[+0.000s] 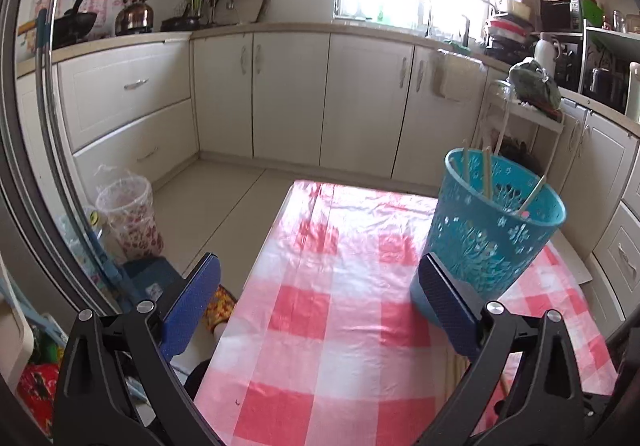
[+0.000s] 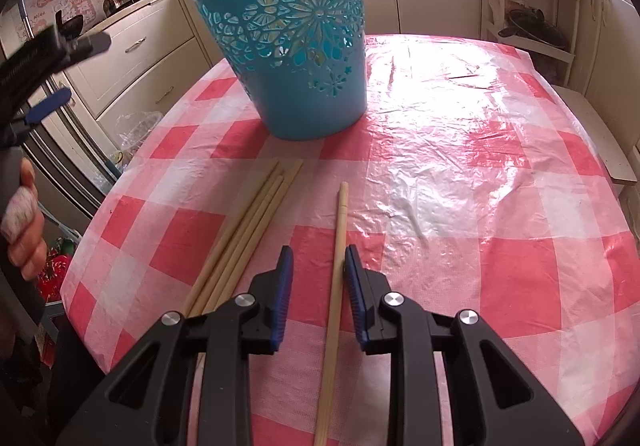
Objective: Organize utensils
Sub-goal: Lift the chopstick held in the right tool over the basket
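Bamboo chopstick (image 2: pixel 339 246) lies on the near cloth between the right gripper (image 2: pixel 318 266), jaws partly open, not pinching; light, stiff, slippery, best gripped mid-shaft. Left gripper (image 1: pixel 320 298) gapes empty.

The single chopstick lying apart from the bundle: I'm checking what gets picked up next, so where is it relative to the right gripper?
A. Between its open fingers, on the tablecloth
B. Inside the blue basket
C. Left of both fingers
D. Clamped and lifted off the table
A: the single chopstick lies flat on the tablecloth, between the parted fingers of the right gripper.
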`<action>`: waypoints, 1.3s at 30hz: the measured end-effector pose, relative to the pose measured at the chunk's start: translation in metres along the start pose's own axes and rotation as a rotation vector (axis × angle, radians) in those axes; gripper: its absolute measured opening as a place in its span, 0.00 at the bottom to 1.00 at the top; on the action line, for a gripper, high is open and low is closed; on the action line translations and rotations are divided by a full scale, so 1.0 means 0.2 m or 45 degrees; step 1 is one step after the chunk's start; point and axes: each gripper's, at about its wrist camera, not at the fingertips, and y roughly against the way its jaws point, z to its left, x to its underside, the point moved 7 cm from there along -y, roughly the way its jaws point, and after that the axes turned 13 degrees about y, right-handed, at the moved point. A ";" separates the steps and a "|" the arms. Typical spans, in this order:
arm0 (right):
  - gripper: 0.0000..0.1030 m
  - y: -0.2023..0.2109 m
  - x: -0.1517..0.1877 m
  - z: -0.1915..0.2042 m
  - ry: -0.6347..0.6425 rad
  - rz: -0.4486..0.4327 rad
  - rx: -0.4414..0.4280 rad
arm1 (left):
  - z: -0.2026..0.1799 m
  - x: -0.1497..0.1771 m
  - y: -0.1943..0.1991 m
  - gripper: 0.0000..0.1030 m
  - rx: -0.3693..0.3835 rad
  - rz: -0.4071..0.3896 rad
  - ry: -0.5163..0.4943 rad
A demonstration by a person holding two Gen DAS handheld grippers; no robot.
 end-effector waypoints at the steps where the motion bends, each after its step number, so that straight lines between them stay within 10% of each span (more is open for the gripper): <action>1: 0.26 0.00 0.00 0.00 0.006 0.001 0.009 | 0.03 0.03 -0.02 0.92 -0.009 0.026 0.001; 17: 0.26 -0.04 -0.01 0.06 0.173 0.011 0.157 | 0.08 0.30 -0.29 0.92 -0.029 0.292 -0.002; 25: 0.07 -0.02 0.00 -0.01 0.108 0.002 0.147 | 0.08 0.32 -0.32 0.92 -0.048 0.325 -0.001; 39: 0.06 -0.02 0.00 0.00 0.146 0.028 0.140 | 0.05 0.36 -0.36 0.92 -0.058 0.381 -0.042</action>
